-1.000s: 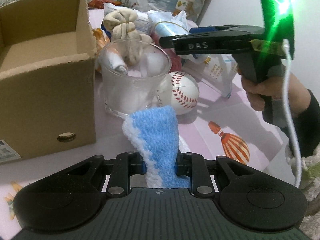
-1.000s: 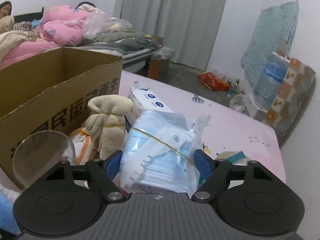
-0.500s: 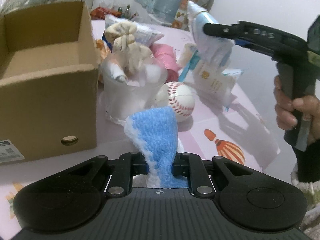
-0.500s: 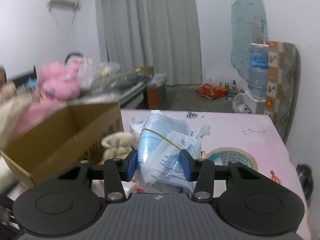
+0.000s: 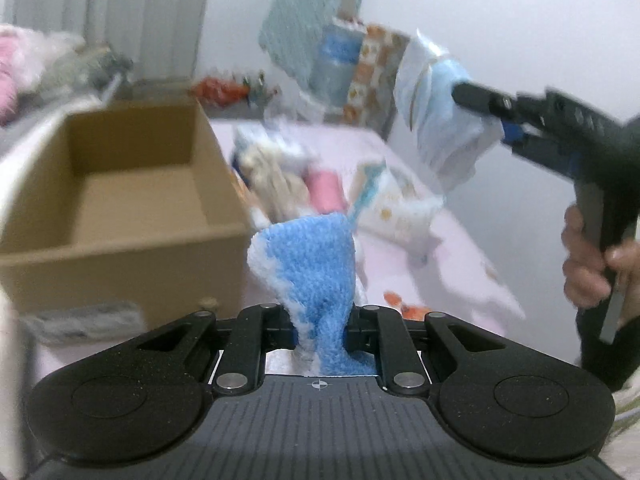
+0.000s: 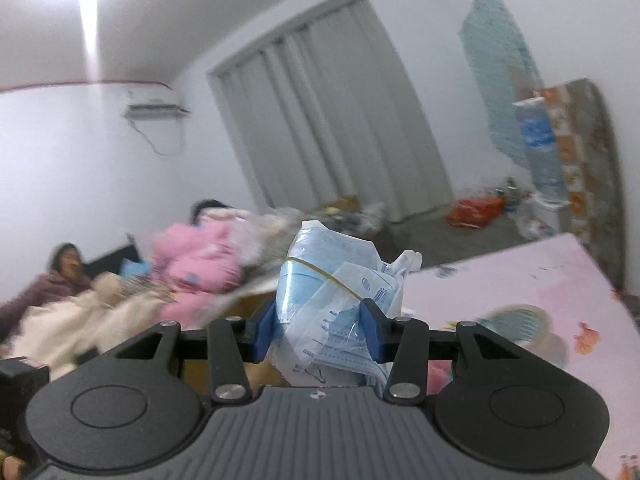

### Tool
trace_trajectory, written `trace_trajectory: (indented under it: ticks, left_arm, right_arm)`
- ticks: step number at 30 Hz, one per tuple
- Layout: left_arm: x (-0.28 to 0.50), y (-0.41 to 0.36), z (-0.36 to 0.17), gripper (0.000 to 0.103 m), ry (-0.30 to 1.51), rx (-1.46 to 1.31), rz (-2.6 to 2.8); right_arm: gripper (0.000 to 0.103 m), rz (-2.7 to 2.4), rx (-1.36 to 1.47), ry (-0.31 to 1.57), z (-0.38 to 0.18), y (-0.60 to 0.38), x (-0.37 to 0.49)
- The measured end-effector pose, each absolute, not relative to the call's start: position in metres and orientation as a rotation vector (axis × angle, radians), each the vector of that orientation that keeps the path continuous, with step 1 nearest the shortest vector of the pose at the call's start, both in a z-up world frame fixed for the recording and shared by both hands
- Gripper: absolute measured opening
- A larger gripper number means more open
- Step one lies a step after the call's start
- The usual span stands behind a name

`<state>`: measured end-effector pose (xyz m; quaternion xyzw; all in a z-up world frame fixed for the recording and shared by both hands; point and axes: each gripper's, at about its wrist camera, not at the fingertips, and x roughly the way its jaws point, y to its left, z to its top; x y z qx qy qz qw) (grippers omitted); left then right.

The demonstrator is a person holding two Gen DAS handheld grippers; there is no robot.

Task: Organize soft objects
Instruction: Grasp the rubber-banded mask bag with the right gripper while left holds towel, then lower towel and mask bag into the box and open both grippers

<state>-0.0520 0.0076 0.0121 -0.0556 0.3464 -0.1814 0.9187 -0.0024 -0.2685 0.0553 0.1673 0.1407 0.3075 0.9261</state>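
My left gripper [image 5: 320, 336] is shut on a fluffy blue and white sock [image 5: 312, 264], which stands up between its pads above the pink table. My right gripper [image 6: 320, 330] is shut on a bundle of blue face masks in clear wrap [image 6: 332, 300], bound with a rubber band. In the left wrist view that bundle of masks [image 5: 440, 120] hangs high at the upper right, well above the table, with the right gripper [image 5: 472, 100] clamped on it and a hand [image 5: 592, 264] on its handle. An open cardboard box [image 5: 120, 200] stands at the left, its inside bare.
Behind the sock lie blurred soft things: a cream cloth pouch [image 5: 276, 176], a pink item [image 5: 324, 188] and a white printed packet [image 5: 396, 204]. A roll of tape [image 6: 516, 316] lies on the pink tabletop [image 6: 540, 272]. People rest on a bed [image 6: 120, 280] at the left.
Both grippers rose. The right one closed on the mask bundle, lifted it off the table and swung up and right. The sock came up over the glass and ball, with the box's inside showing.
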Motion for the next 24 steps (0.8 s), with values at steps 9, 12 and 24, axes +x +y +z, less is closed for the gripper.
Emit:
trace_trajectory:
  ticks: [9,12,24]
  left_arm:
    - [-0.049,0.076,0.088,0.015,0.554,-0.095,-0.194]
    - [-0.011,0.095,0.090,0.015,0.588,-0.074,-0.103]
    - [0.156,0.157,0.036,0.015,0.818,0.033,0.118]
  right_arm:
    - [0.087,0.929,0.428,0.289,0.099,-0.203,0.023]
    - [0.087,0.993,0.461,0.377,0.103,-0.167,0.061]
    - [0.087,0.898,0.452,0.808,0.054,-0.030,0.211]
